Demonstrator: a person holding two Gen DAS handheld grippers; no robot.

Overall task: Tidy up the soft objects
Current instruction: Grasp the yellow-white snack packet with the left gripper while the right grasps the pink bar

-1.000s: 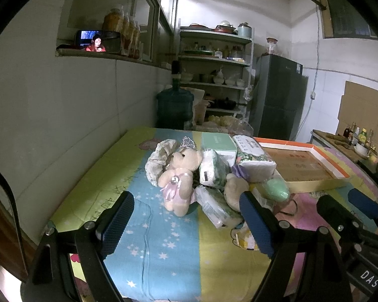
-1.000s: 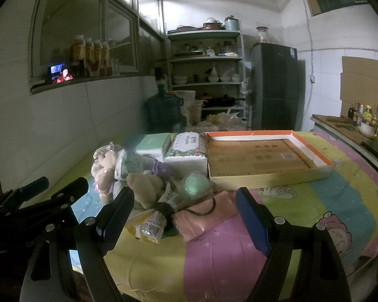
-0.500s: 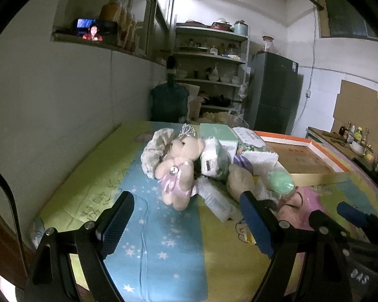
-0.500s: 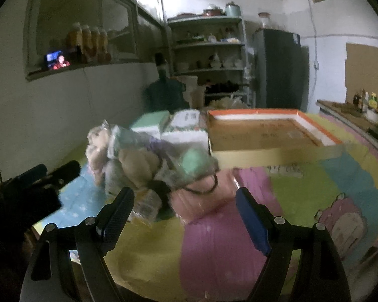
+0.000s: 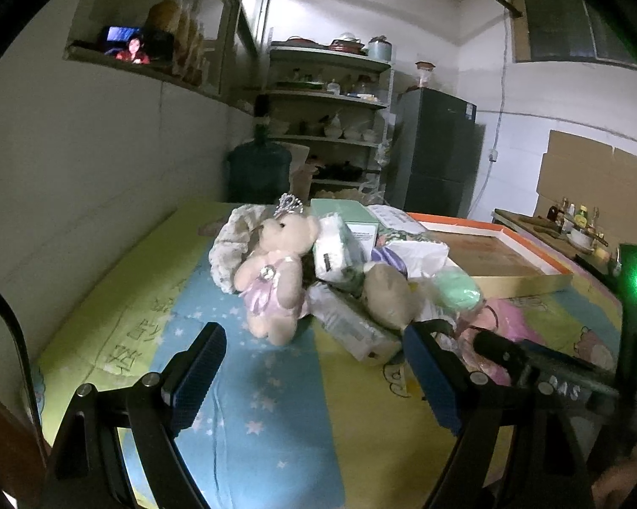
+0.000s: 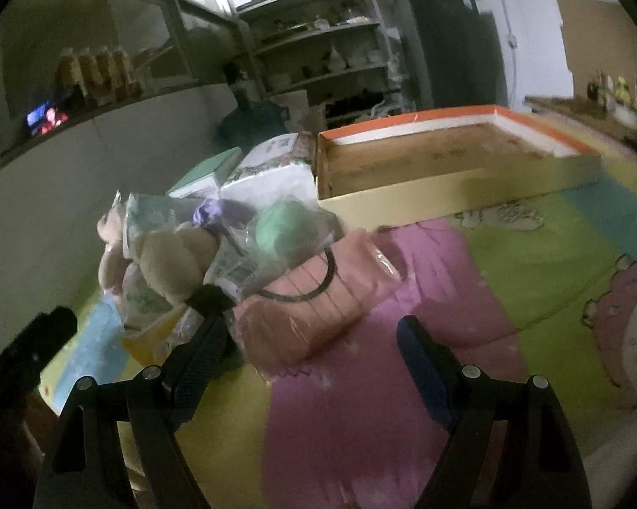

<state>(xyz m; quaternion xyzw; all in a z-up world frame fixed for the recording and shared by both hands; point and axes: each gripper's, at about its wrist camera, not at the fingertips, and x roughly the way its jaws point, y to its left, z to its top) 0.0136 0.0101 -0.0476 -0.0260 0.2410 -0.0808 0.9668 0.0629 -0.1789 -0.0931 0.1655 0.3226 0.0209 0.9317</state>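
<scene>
Nearest, the left tool (image 5: 314, 377) hangs wide and empty over the counter (image 5: 276, 445), short of the bear (image 5: 274, 271). The right tool (image 6: 310, 364) is also wide and empty, its jaws just in front of the pink pack (image 6: 314, 301). Behind these, soft things lie in one heap (image 6: 216, 237): tissue packs, a second plush, a green bag. Farther off, the box (image 6: 445, 169) looks empty, so the sorting seems not yet begun; everything is left to move.
</scene>
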